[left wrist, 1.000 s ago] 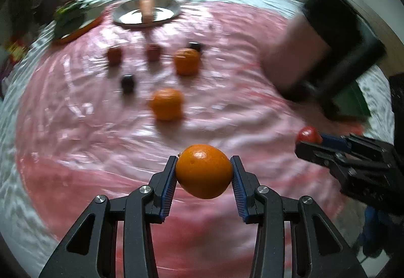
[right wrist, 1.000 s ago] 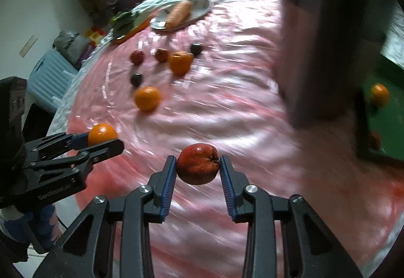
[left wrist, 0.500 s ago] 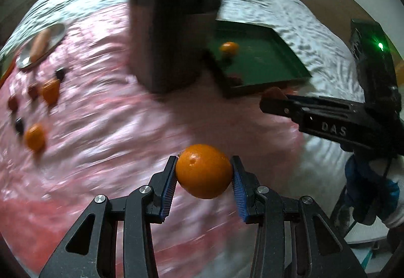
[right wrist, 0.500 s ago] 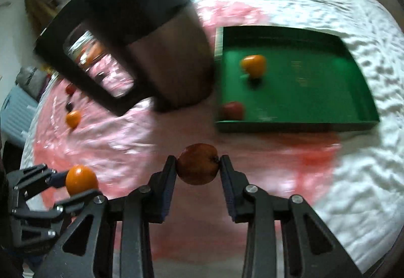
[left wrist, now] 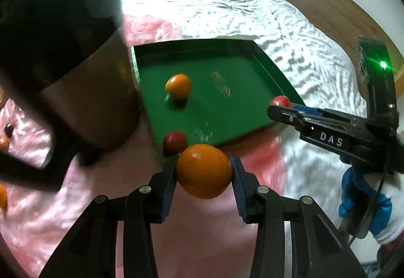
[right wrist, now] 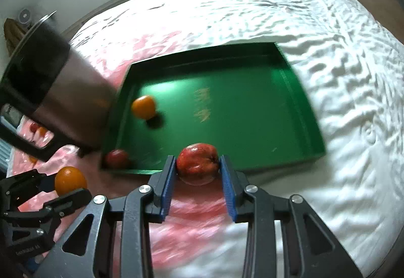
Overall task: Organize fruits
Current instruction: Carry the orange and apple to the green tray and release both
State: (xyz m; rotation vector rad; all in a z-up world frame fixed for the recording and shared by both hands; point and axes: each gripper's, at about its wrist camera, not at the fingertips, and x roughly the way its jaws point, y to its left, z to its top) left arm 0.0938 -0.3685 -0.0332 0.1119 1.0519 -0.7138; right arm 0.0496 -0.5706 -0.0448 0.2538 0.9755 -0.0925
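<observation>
**Carrying two fruits at the near edge of the green tray**

Gripping tight, the left gripper point(left wrist: 204, 172) has a round, glossy orange point(left wrist: 204, 171) pinched between its blue-padded fingers point(left wrist: 168, 189), both pads pressed flat on the fruit's sides. Over on the other side, the right gripper point(right wrist: 197, 163) is clamped on a shiny red apple point(right wrist: 197, 163), pads touching both flanks.

Look just past the jaws: the held orange hangs over the pink, crinkled plastic sheet point(left wrist: 106, 192), just short of the near left corner of the shallow, rectangular green tray point(left wrist: 227, 111). The apple sits over the tray's near rim, roughly mid-way along it.

Inside the tray, a second orange point(left wrist: 178, 86) rests in the left half, clear of the walls, and a small dark red fruit point(left wrist: 174, 143) is tucked into the near left corner, against the rim. The whole right half of the tray floor is bare green, with only faint gold markings point(right wrist: 203, 105).

On the left, a tall dark metal jug with a black handle point(right wrist: 58, 91) stands hard against the tray's left wall, crowding that side. To the right and beyond lies rumpled white bedding point(right wrist: 341, 81), wide open. A few small fruits point(right wrist: 38, 127) show on the pink sheet behind the jug, seen through its handle.
</observation>
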